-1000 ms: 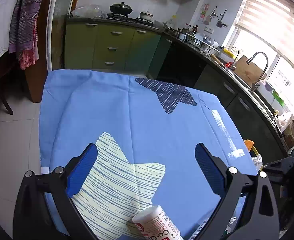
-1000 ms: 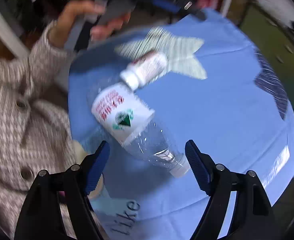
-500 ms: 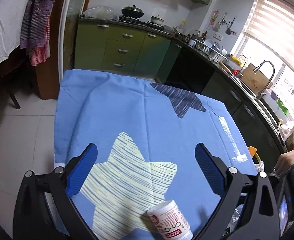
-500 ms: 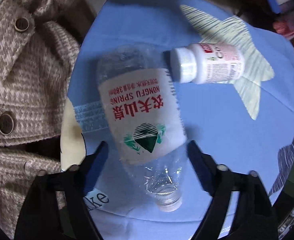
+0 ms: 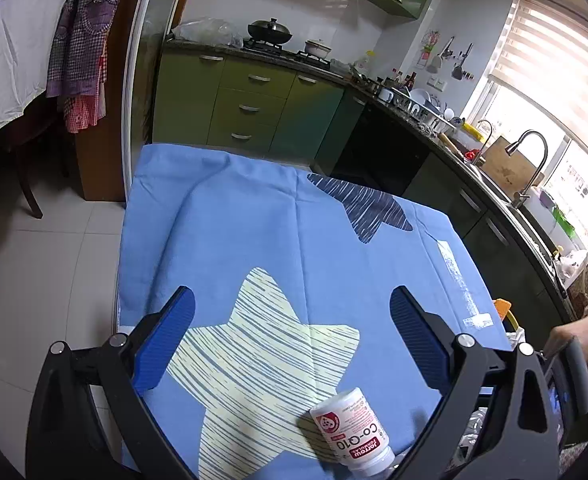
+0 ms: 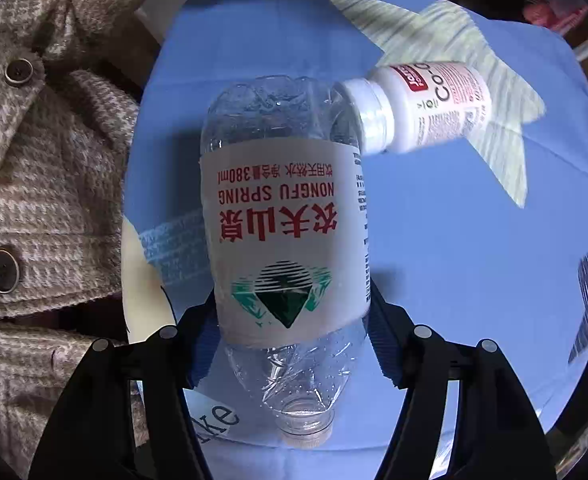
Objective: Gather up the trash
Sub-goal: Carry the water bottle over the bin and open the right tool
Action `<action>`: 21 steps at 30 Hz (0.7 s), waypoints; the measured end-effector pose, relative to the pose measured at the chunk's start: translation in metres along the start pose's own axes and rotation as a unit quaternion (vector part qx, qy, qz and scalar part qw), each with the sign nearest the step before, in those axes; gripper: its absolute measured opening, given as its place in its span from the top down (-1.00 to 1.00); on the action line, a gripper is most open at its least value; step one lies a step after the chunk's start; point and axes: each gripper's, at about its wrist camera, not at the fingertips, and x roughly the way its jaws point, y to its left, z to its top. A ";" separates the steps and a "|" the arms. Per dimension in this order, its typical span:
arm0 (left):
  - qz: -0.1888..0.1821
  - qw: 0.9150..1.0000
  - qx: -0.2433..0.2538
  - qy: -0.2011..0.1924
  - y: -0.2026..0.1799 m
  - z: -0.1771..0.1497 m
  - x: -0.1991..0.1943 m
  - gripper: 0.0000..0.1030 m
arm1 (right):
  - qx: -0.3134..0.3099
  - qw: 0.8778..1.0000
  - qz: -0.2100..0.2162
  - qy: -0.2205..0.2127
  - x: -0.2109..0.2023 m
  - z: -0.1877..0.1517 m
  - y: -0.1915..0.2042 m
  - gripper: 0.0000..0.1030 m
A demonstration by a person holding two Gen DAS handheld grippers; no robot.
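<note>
Left claw [image 5: 292, 334] hangs wide open over the blue-clothed surface [image 5: 254, 224], holding nothing. Right claw [image 6: 290, 336], open and high a second ago, now straddles the bottle [image 6: 284, 236] lying beside a pill jar [image 6: 425, 110], apparently clamping it; pickup looks underway.

Table under blue star-print cloth [image 5: 254, 216]. Clear water bottle [image 6: 286, 216] lies on its side near person-side edge; white pill bottle [image 6: 425, 108] also on its side, cap touching water bottle's base.
</note>
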 end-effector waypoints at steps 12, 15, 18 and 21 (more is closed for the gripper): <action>0.000 0.999 0.034 -0.011 -0.043 -0.004 -0.013 -0.81 | 0.098 0.992 -0.082 -0.021 -0.031 -0.093 0.024 -0.25; -0.003 0.999 0.048 -0.009 -0.060 -0.005 -0.013 -0.81 | 0.148 0.983 -0.105 -0.021 -0.041 -0.133 0.025 -0.25; -0.006 0.998 0.061 -0.007 -0.074 -0.006 -0.013 -0.81 | 0.219 0.968 -0.118 -0.027 -0.053 -0.184 0.014 -0.25; -0.011 0.997 0.072 -0.006 -0.088 -0.006 -0.011 -0.81 | 0.313 0.941 -0.126 -0.037 -0.063 -0.245 -0.006 -0.26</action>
